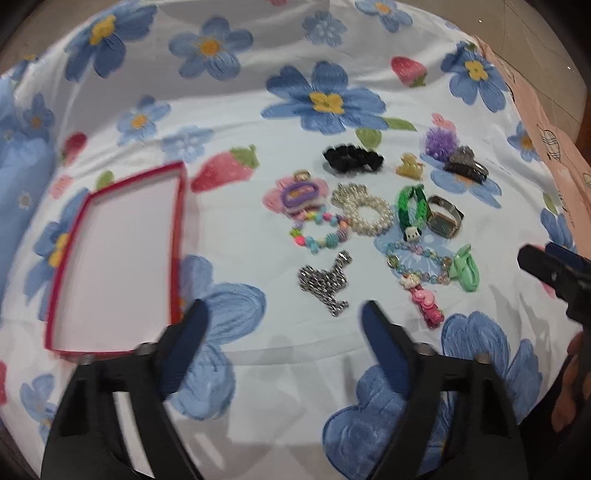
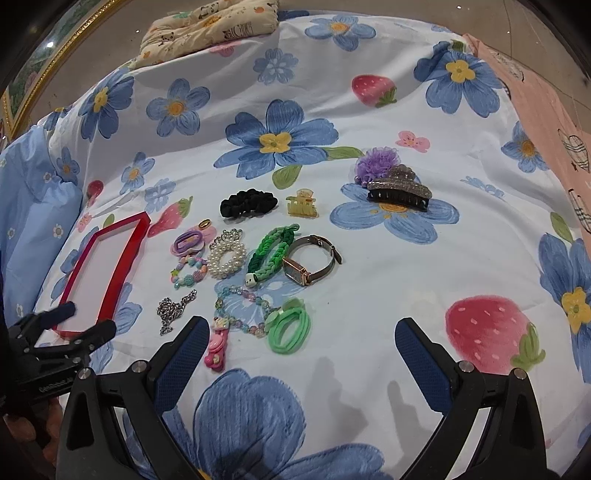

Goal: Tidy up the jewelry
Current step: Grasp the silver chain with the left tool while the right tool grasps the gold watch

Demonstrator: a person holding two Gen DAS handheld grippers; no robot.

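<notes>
Looking along the left gripper (image 1: 282, 314), the left wrist view shows its jaws parted about halfway, with nothing between the pads. A silver chain (image 1: 327, 282) lies just ahead of the right fingertip, its long axis running away from the jaws and leaning slightly left. The red tray (image 1: 177, 236) sits ahead to the left of the jaws, empty, its length also running away from them. Farther ahead lie a pearl scrunchie (image 1: 365, 214) and a square-faced watch (image 1: 443, 218). The right gripper (image 1: 550, 273) enters at the far right edge; its opening cannot be judged here.

Looking along the right gripper (image 2: 301, 332), the right wrist view shows jaws spread wide and empty. A green hair tie (image 2: 290, 328) and a pink clip (image 2: 216, 350) lie just inside the left fingertip; the chain lies left of the jaws, nearer the left gripper (image 2: 90, 319). By position, the chain probably suits the left hand.

Only this view shows the glittery claw clip (image 2: 400, 190) whole, and a patterned cushion (image 2: 207, 26) beyond.
</notes>
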